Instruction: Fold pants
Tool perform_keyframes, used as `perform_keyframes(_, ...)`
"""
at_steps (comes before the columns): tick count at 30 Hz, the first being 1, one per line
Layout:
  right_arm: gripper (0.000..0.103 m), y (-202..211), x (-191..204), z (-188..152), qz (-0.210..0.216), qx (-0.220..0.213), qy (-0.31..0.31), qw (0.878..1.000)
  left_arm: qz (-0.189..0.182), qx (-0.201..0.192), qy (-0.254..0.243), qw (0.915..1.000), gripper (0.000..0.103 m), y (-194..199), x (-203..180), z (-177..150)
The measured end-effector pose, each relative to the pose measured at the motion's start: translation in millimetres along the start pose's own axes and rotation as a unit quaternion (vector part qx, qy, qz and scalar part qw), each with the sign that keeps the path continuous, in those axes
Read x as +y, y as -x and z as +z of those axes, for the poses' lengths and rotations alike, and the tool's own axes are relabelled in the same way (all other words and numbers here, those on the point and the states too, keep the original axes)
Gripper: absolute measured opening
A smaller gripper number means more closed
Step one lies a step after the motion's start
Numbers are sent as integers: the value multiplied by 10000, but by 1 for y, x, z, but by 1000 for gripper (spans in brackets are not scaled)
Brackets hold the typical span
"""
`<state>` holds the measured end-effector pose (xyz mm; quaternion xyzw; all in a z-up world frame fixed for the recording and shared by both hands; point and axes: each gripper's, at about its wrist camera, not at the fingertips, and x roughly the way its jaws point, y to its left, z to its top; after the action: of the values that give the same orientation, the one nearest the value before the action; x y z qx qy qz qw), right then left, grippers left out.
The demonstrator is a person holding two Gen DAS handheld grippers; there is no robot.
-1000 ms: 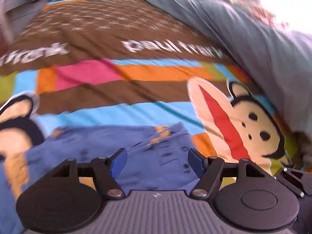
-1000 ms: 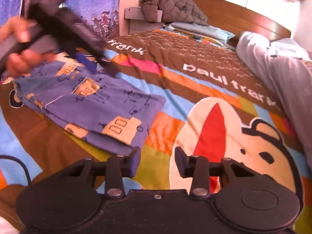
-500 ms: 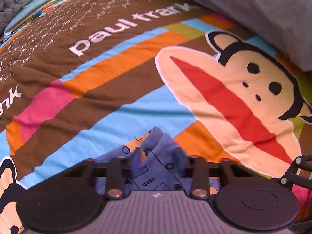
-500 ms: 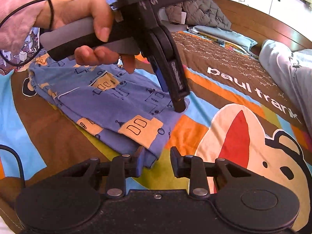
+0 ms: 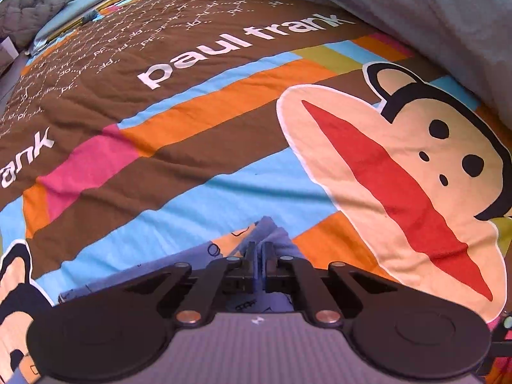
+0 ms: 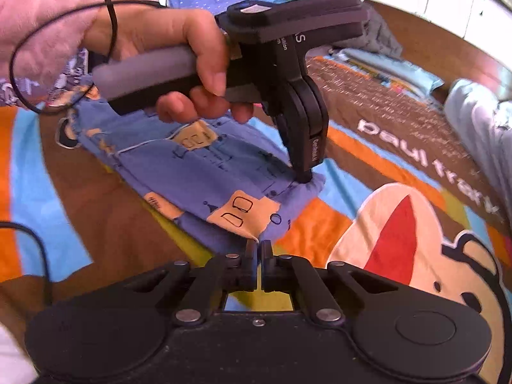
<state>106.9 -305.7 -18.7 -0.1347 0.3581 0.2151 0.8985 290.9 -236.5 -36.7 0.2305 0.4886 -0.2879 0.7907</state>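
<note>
Two tools are pinched shut on one end of the blue patterned pants (image 6: 204, 172), which lie on the Paul Frank bedspread (image 6: 368, 166). Right tool (image 6: 258, 249) grips the near corner, left tool (image 6: 304, 177) the far corner beside it. From both, the pants' long axis runs away leftward, so I reckon the fold carries this end that way.

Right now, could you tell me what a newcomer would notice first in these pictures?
The bright bedspread with its big monkey face on the right fills both views. On it lie blue printed pants; the left gripper and right gripper each pinch a corner at the near end.
</note>
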Motion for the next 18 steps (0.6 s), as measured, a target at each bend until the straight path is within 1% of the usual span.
perform_keyframes(3, 0, 5, 0, -2, 143, 65, 64, 9999, 58, -22, 25, 10000, 2, 0, -1, 0)
perform_keyframes(7, 0, 10, 9, -8, 357, 200, 331, 9986, -54, -40, 183, 9998, 2, 1, 2, 0)
perform_keyframes(9, 0, 9, 10, -12, 465, 339, 365, 9977, -55, -49, 236, 9997, 2, 0, 5, -1)
perform_keyframes(11, 0, 7, 9, -17, 486, 419, 303, 9975, -139, -92, 323, 9993, 3, -1, 7, -3)
perform_keyframes(12, 0, 7, 7, -19, 418, 381, 272, 9980, -176, -120, 378, 9991, 4, -1, 9, -4)
perform_keyframes(13, 2, 8, 4, -19, 343, 347, 205, 9986, -206, -188, 470, 9985, 16, 2, 11, -6)
perform_keyframes(14, 13, 10, -1, -18, 319, 265, 93, 9991, -210, -255, 583, 9978, 28, 6, 14, -7)
perform_keyframes(15, 18, 13, -7, -17, 295, 141, -62, 9994, -185, -368, 753, 9963, 55, 12, 17, -10)
perform_keyframes(16, 29, 16, -13, -16, 240, -14, -256, 9994, -163, -558, 944, 9938, 72, 21, 21, -15)
perform_keyframes(17, 42, 19, -18, -15, 156, -167, -436, 9988, -141, -795, 1128, 9903, 74, 32, 26, -24)
perform_keyframes(18, 47, 20, -22, -14, 81, -309, -596, 9977, -97, -943, 1255, 9875, 74, 41, 29, -32)
